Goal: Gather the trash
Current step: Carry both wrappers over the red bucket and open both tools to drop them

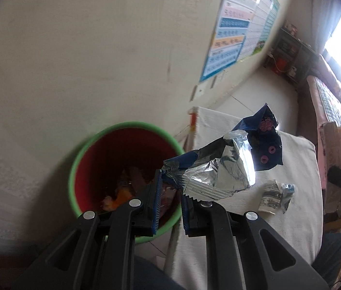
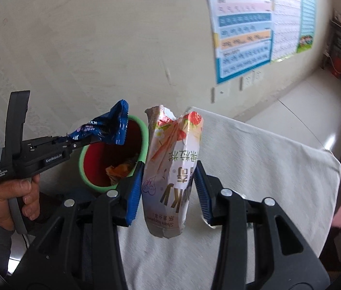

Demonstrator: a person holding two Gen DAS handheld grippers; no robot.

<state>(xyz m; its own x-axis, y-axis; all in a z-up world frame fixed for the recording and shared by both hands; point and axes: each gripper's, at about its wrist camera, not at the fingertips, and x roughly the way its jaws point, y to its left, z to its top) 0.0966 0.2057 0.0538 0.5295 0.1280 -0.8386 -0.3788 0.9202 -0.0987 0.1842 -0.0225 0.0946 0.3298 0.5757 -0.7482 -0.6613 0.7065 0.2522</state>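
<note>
My left gripper is shut on a blue and silver foil wrapper and holds it at the rim of the red bin with a green rim. The bin holds orange trash. In the right wrist view the left gripper holds the blue wrapper above the bin. My right gripper is shut on a pink and white snack bag, held above the white cloth beside the bin. A small crumpled wrapper lies on the cloth.
The white cloth-covered table stands against a beige wall with posters. A pink-covered bed lies to the right. A shelf with small items stands in the far corner.
</note>
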